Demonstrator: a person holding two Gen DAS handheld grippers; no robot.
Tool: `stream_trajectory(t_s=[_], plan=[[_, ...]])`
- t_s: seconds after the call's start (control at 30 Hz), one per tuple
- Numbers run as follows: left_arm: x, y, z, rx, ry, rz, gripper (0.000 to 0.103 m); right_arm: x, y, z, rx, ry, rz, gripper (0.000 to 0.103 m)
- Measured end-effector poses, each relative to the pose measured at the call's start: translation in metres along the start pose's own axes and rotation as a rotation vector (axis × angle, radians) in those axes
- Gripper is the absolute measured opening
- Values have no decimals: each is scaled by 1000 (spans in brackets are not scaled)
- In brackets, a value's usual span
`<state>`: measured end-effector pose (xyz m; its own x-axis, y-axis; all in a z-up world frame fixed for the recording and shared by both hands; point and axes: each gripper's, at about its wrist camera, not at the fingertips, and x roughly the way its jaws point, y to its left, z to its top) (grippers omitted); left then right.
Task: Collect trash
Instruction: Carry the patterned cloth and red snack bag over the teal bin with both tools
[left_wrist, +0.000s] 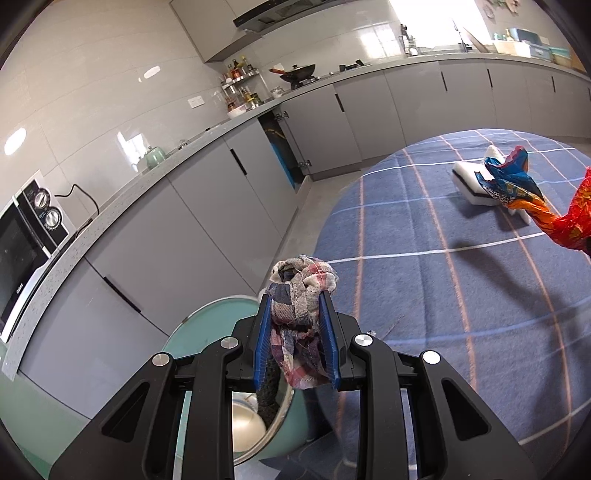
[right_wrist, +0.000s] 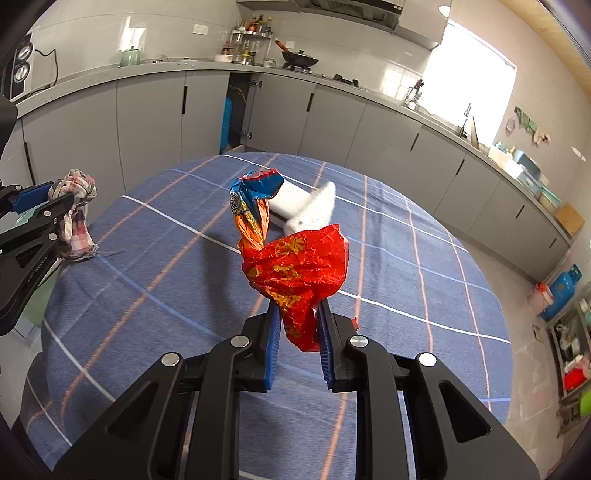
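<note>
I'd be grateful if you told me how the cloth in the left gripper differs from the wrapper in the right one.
The plaid cloth is soft woven fabric in faded red, blue and white; the snack wrapper is glossy crinkled foil, bright red and orange with a blue end. The cloth is bunched into a knotted wad, while the wrapper is twisted and trails outward. The cloth hangs near the green bin; the wrapper is above the table. Both are clamped between jaws.

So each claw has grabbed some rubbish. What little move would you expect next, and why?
Probably the left gripper eases left over the open green bin and lets go: it clamps the checked rag right at the table edge, the bin just below.
</note>
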<state>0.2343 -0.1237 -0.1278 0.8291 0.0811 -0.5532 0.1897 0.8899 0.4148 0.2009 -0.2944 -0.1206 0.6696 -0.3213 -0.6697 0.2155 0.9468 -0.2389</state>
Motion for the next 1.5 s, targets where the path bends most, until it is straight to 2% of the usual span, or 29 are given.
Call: stream_trajectory(t_s=[1.07,1.5], plan=[[6,87,-35,-91,46,123,26,-15,78,25,-127,-60,90,21],[12,110,-45,-118,75,173,26,-17,108,33,-167,-82,129,21]])
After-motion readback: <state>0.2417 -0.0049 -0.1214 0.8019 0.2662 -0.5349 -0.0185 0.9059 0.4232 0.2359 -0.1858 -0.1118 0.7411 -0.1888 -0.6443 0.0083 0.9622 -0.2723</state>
